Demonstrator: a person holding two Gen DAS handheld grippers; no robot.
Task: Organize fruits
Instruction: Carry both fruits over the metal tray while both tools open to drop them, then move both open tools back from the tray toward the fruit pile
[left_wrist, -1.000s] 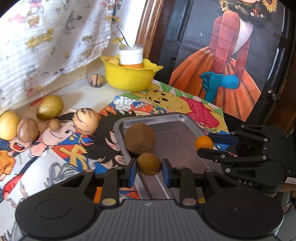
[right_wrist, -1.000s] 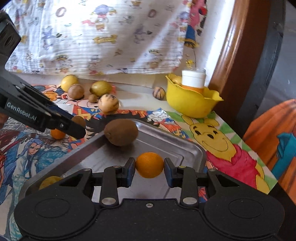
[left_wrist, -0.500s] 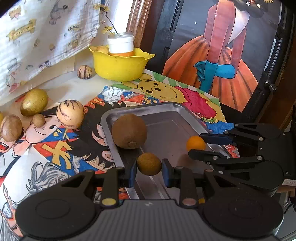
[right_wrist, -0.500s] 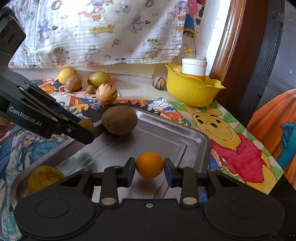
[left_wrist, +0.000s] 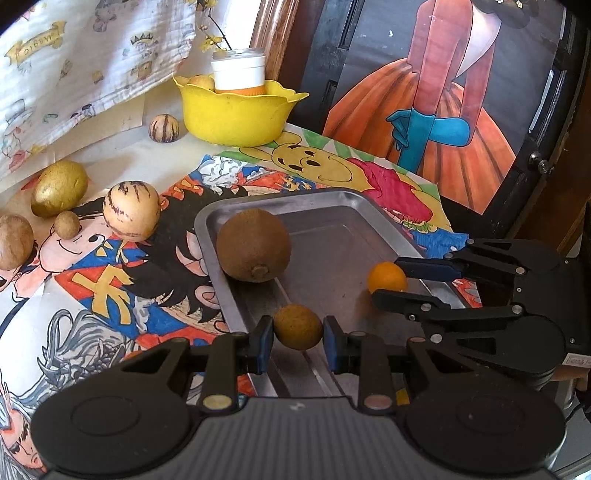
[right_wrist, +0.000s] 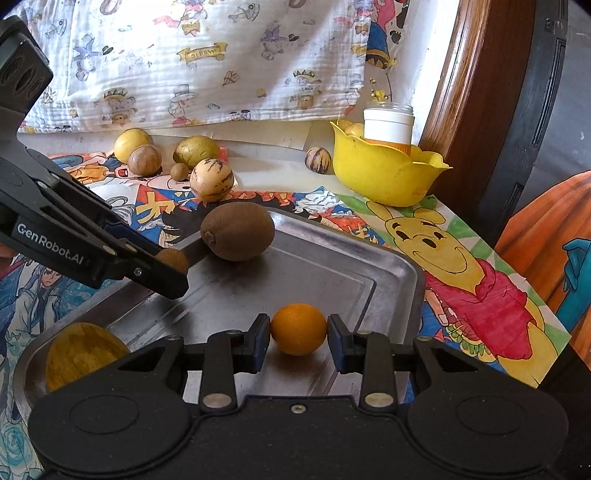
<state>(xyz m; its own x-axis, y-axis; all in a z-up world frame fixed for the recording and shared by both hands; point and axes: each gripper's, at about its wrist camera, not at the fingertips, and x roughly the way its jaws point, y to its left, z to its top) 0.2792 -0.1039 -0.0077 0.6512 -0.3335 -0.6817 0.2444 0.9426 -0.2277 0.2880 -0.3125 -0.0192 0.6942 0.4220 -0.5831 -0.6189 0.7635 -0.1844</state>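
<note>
My left gripper (left_wrist: 298, 336) is shut on a small brown round fruit (left_wrist: 297, 326) and holds it over the near left part of the metal tray (left_wrist: 388, 229). My right gripper (right_wrist: 298, 338) is shut on a small orange (right_wrist: 298, 328) just above the tray floor (right_wrist: 332, 266). A large brown kiwi (left_wrist: 253, 244) lies in the tray's far left corner; it also shows in the right wrist view (right_wrist: 237, 230). A yellow-orange fruit (right_wrist: 83, 354) lies in the tray's near left corner. The left gripper (right_wrist: 162, 266) shows from the side in the right wrist view.
Several loose fruits lie on the cartoon mats to the left: a striped pale one (left_wrist: 131, 210), a golden one (left_wrist: 59, 188), small brown ones (left_wrist: 67, 223). A yellow bowl (left_wrist: 236, 110) with a white jar (left_wrist: 239, 72) stands at the back beside a small striped fruit (left_wrist: 164, 127).
Both grippers have moved forward and lower over the tray, each still holding its fruit. The kiwi has not moved.
</note>
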